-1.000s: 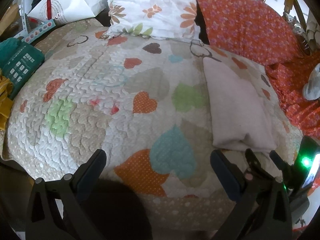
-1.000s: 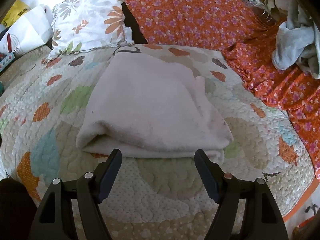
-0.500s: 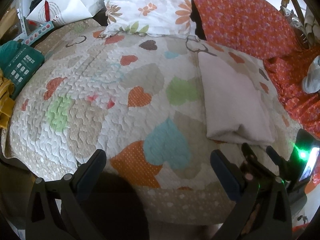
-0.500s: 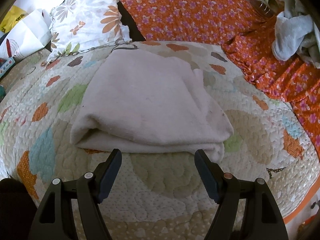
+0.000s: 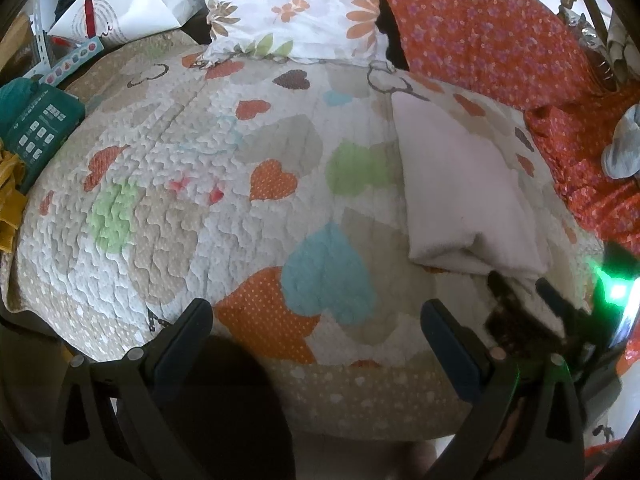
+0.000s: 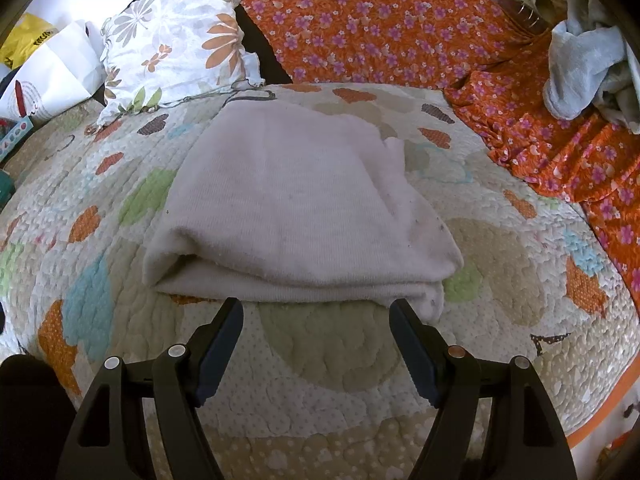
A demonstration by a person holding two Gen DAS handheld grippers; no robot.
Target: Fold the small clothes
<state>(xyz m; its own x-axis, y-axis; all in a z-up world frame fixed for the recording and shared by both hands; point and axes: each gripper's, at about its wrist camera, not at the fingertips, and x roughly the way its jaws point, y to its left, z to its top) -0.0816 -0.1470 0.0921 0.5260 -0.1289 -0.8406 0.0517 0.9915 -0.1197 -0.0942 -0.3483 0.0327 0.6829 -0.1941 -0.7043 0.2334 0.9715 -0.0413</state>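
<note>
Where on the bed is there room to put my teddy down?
The heart-patterned quilt lies bare between the floral pillow and the folded pale pink cloth. A smaller bare patch sits right of the cloth, before the orange flowered fabric. The left edge is crowded: green package, white bag.

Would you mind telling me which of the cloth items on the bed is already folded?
The white cloth on the quilt, just ahead of the right gripper; the grey-blue cloth lies crumpled on the orange sheet.
</note>
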